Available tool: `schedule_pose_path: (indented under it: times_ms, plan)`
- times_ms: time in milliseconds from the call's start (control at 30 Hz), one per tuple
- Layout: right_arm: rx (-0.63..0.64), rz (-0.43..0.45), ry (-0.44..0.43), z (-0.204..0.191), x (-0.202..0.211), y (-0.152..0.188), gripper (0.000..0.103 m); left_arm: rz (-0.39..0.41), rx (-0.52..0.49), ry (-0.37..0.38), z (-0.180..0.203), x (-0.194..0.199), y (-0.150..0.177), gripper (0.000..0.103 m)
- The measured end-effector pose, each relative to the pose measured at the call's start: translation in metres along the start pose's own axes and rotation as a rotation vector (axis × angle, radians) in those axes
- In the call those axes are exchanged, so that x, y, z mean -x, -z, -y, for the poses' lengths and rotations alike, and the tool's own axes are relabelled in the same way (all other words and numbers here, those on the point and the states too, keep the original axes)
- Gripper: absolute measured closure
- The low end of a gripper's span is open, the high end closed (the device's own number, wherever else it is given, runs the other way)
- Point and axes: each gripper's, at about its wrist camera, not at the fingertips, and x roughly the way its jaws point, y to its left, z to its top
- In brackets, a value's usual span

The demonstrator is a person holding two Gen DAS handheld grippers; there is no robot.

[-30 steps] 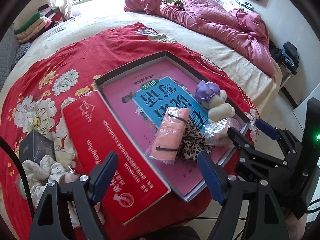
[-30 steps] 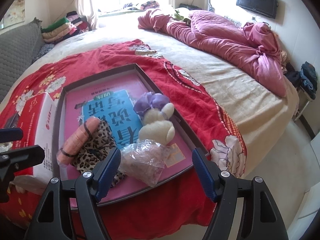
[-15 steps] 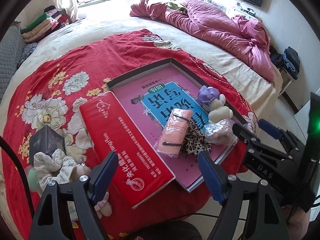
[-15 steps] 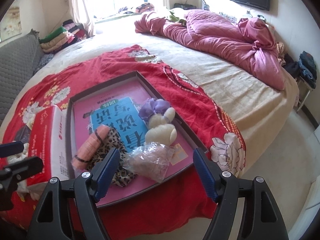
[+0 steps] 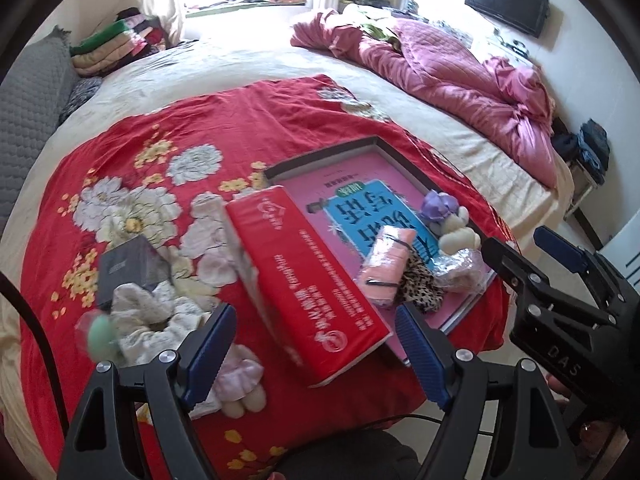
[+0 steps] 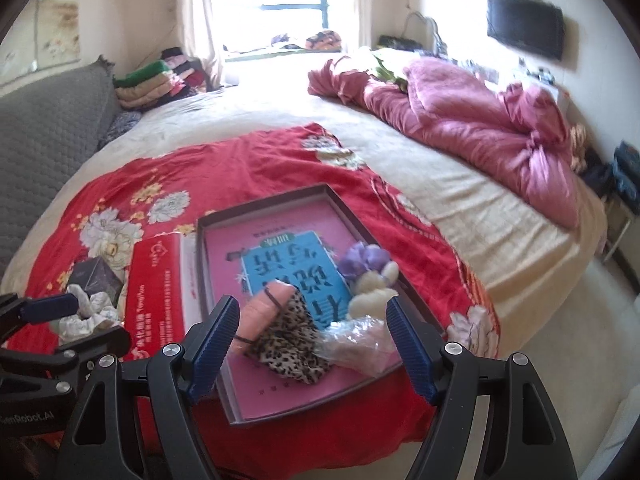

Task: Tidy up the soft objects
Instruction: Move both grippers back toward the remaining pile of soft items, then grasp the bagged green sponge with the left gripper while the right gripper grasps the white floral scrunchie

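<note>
A shallow dark box lined with a pink book lies on the red floral blanket. In it are a pink roll, a leopard-print cloth, a cream and purple plush toy and a clear bag. A white scrunchie and a small plush lie left of the box's red lid. My left gripper and right gripper are open, empty, held above the bed's near edge.
A small dark box sits by the scrunchie. A pink quilt is bunched at the far right of the bed. Folded clothes are stacked by the window. A grey sofa stands at the left.
Both grippers have pulled back and risen, so more of the bed shows. The left view has swung left, bringing the scrunchie and small plush into view. Objects have not moved.
</note>
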Motion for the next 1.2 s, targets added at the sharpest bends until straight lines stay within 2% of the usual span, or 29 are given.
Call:
schedule_pose_path:
  times_ms: [333, 500, 733, 967, 1200]
  plan:
    - [0.065, 0.034, -0.084, -0.050, 0.024, -0.010, 0.026, 0.044, 0.085, -0.057, -0.054, 0.034, 0.012, 0.022]
    - [0.100, 0.057, -0.104, -0.077, 0.034, -0.012, 0.026, 0.057, 0.182, -0.104, -0.106, 0.052, 0.019, 0.022]
    - [0.119, 0.064, -0.178, -0.107, 0.043, -0.016, 0.026, 0.070, 0.305, -0.175, -0.173, 0.073, 0.038, 0.022]
    - [0.193, 0.049, -0.222, -0.148, 0.045, -0.009, 0.026, 0.039, 0.402, -0.206, -0.223, 0.074, 0.064, 0.022]
    - [0.268, 0.019, -0.248, -0.181, 0.039, 0.002, 0.026, -0.004, 0.456, -0.208, -0.249, 0.058, 0.085, 0.022]
